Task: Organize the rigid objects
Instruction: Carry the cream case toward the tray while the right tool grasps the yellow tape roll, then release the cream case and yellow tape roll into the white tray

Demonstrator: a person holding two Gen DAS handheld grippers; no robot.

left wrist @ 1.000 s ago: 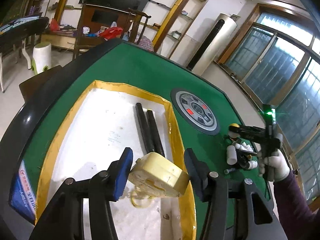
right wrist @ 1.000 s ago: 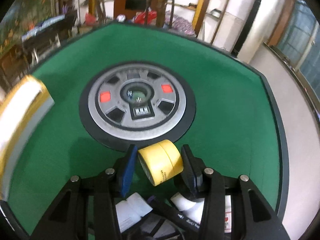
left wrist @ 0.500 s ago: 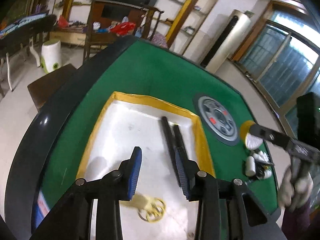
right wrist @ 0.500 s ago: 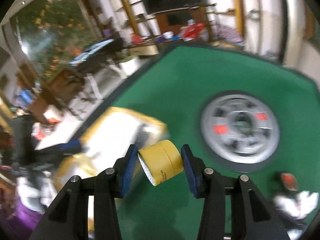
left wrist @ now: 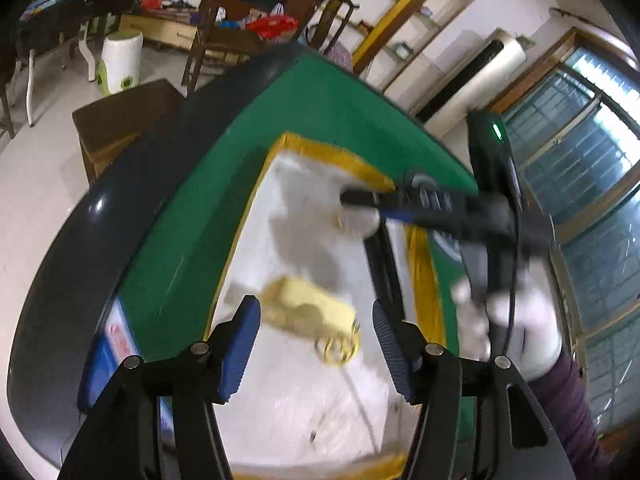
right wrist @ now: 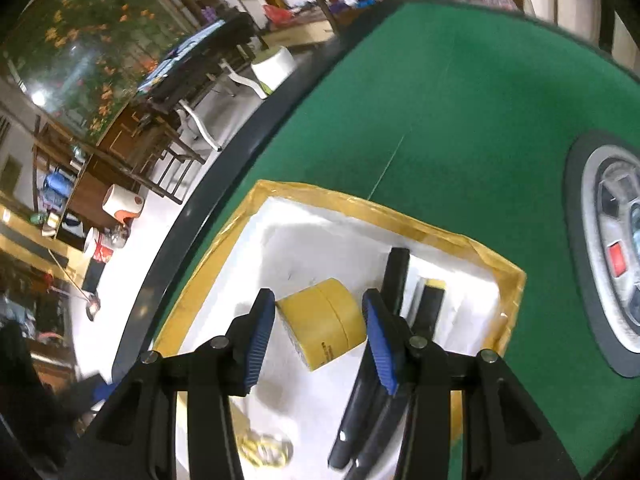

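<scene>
Right gripper (right wrist: 319, 322) is clamped on the tape roll (right wrist: 322, 326): both blue pads press its flat sides and the roll hangs over the tray's (right wrist: 502, 270) white floor, near the far half, not touching it as far as I can tell. In the left wrist view the same gripper comes in from the tray's right edge, held by a white-gloved hand (left wrist: 516, 316) with a purple sleeve, green LED lit on the housing; that view is motion-blurred. Left gripper (left wrist: 316, 334) has just been opening, jaws apart, pads clear of anything. A pale yellow box (left wrist: 308, 306) lies on the tray floor beyond the fingers, in line with the gap between them, not gripped. A bunch of yellow rings (left wrist: 338, 346) sits just beside the box toward the tray's near edge. Two black bars (right wrist: 394, 280) lie side by side along the tray's right edge, running from far to near. Tray is white inside with a yellow taped rim, sits on the green table (right wrist: 460, 100) close to its left edge. A round grey control panel (right wrist: 608, 256) sits on the table to the right of the tray, apart from it.
</scene>
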